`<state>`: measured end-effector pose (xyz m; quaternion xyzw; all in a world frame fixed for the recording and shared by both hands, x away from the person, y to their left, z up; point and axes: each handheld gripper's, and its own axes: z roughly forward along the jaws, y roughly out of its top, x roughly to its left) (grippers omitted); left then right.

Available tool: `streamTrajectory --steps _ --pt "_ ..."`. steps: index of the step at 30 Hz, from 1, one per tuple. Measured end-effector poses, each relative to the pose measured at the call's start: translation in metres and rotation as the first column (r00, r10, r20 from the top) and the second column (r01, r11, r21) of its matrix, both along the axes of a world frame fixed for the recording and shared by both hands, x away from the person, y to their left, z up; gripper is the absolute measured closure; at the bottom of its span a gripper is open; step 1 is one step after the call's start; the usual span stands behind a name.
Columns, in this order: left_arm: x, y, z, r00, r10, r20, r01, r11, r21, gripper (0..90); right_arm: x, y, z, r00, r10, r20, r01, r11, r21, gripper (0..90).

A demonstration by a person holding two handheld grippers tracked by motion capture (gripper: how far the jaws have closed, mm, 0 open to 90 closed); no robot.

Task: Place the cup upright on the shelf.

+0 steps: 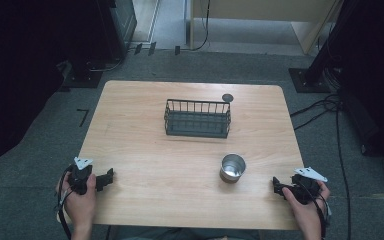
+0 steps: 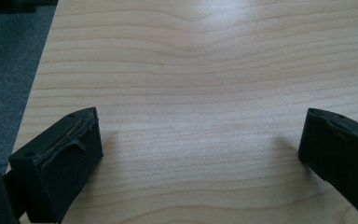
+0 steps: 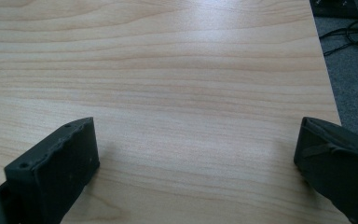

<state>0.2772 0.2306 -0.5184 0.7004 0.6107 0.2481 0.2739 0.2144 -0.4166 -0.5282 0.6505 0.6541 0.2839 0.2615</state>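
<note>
High view shows a light wooden table (image 1: 145, 165) with a dark wire basket (image 1: 197, 119) near its middle and a shiny round metal cup (image 1: 232, 167) standing upright in front of it, towards the right. The left gripper (image 1: 109, 176) rests near the table's left front corner, the right gripper (image 1: 276, 185) near the right front corner. Both have jaws spread wide, holding nothing.
</note>
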Motion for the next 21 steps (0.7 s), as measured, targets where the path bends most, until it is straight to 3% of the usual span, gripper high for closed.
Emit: streamTrajectory --steps 10,21 --pt "0.0 0.0 0.0 1.0 0.0 0.0 0.0 1.0 -0.001 0.0 -0.003 0.003 0.001 1.0 -0.005 0.0 0.005 1.0 0.008 0.0" --pt "0.0 0.0 0.0 1.0 0.0 0.0 0.0 1.0 -0.001 0.0 -0.001 0.018 0.025 0.9985 0.031 0.045 -0.033 0.998 0.046 0.0"
